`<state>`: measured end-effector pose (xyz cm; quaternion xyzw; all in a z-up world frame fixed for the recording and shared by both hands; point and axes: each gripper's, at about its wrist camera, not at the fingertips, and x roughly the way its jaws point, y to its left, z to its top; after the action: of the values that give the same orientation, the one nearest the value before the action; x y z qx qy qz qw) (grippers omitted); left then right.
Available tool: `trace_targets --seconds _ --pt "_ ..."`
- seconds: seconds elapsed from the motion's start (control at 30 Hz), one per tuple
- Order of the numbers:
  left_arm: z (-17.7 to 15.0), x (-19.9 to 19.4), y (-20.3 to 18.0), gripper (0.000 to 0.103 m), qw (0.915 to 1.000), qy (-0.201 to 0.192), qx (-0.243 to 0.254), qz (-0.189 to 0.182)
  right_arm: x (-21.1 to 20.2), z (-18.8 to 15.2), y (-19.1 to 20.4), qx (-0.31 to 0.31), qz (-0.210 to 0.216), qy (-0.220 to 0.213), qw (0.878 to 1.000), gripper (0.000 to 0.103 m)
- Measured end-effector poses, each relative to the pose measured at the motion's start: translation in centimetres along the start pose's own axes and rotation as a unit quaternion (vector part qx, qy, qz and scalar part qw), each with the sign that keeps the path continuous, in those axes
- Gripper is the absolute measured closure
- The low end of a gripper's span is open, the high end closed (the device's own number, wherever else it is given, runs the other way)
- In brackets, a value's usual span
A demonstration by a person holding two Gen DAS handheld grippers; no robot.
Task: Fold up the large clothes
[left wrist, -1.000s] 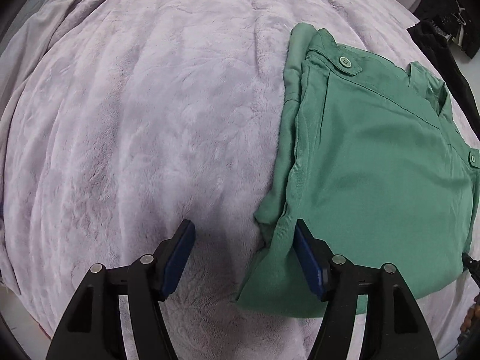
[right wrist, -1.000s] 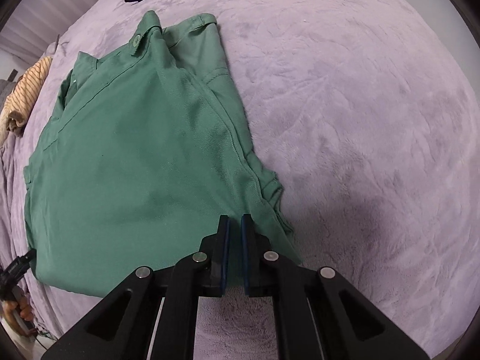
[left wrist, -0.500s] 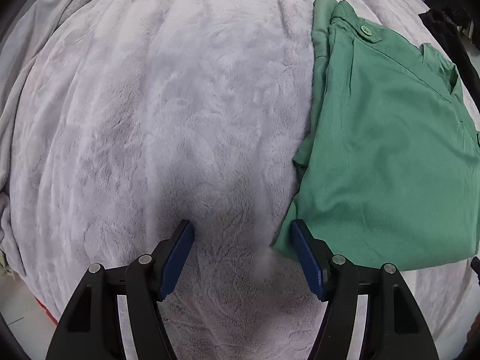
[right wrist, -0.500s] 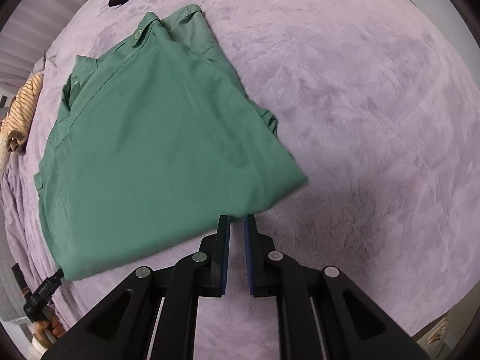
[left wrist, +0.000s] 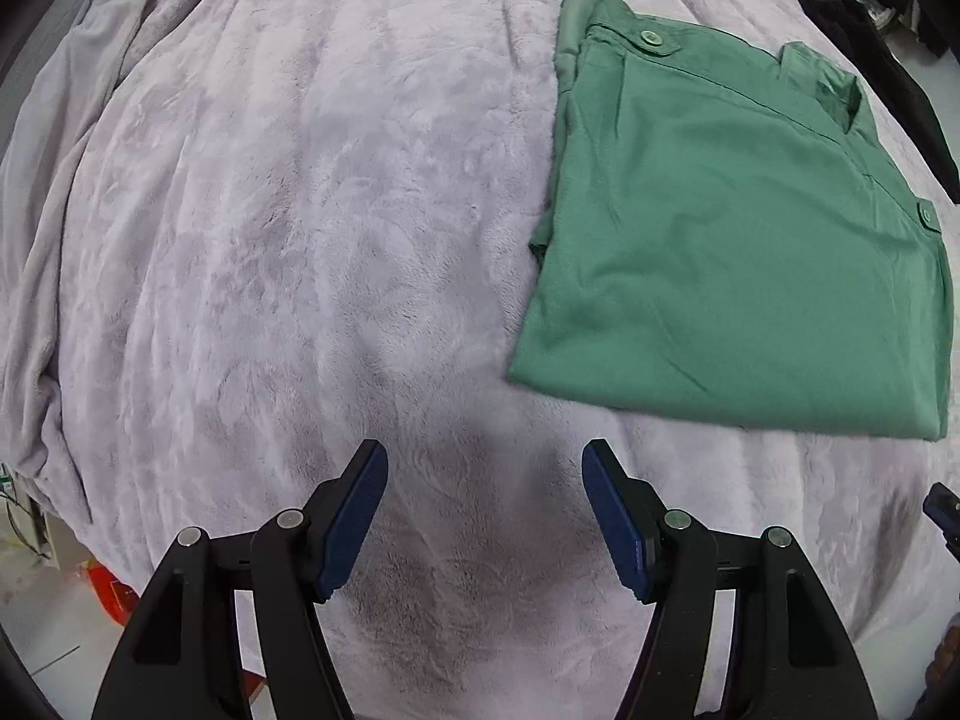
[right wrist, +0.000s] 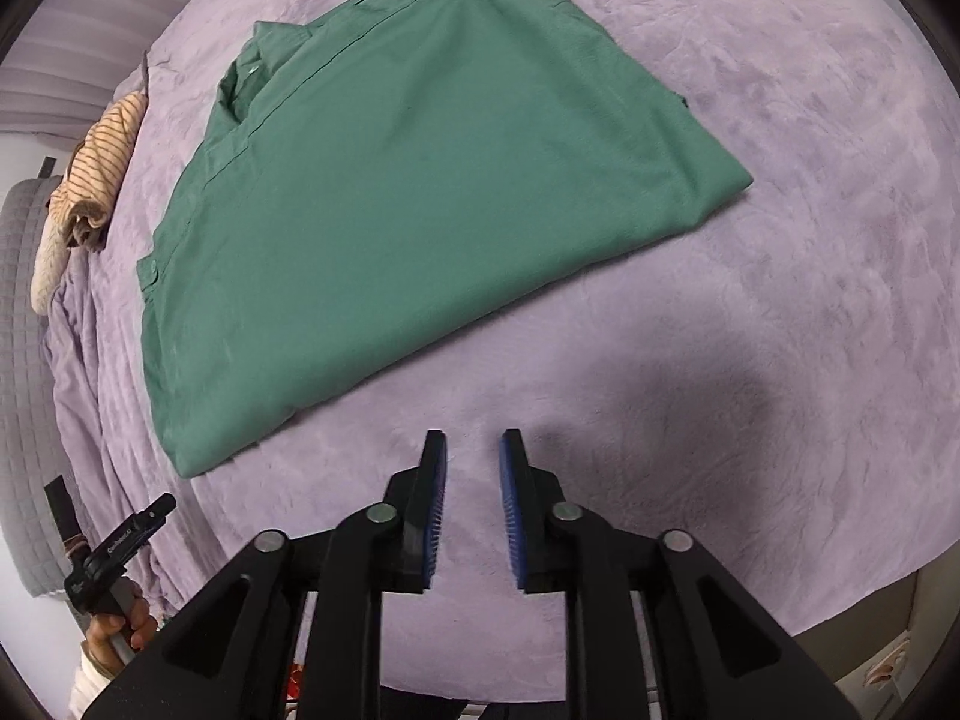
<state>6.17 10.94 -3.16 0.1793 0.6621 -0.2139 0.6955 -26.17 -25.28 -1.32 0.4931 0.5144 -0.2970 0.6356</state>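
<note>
One green garment (right wrist: 420, 192), two grippers (left wrist: 485, 516) (right wrist: 474, 504)

Green shirt (right wrist: 420, 198) lies folded flat on the purple blanket (right wrist: 810, 300), collar end far from the camera, a button tab showing at the top edge and another at the left edge. Right tongs (right wrist: 474, 456) hover over bare blanket just short of the shirt's near hem, blue pads parted by a narrow gap, gripping nothing. Off to the left, a striped tan garment (right wrist: 102, 150) sits bunched at the blanket's edge (rolled or crumpled, hard to say). Bottom left, a hand (right wrist: 114, 630) grips the other black tool.
</note>
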Motion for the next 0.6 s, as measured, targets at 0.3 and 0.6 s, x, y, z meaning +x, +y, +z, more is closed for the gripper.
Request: trace_targets --seconds 0.3,0.6 --pt "-2.3 -2.8 -2.5 0.034 0.9993 -0.005 0.038 0.006 0.7 -1.8 3.9 -0.023 0.021 0.013 0.999 0.041" --pt "-1.1 -4.7 -5.6 0.006 0.9978 -0.025 0.062 0.007 -0.3 -2.5 6.7 -0.059 0.011 -0.006 0.998 0.028"
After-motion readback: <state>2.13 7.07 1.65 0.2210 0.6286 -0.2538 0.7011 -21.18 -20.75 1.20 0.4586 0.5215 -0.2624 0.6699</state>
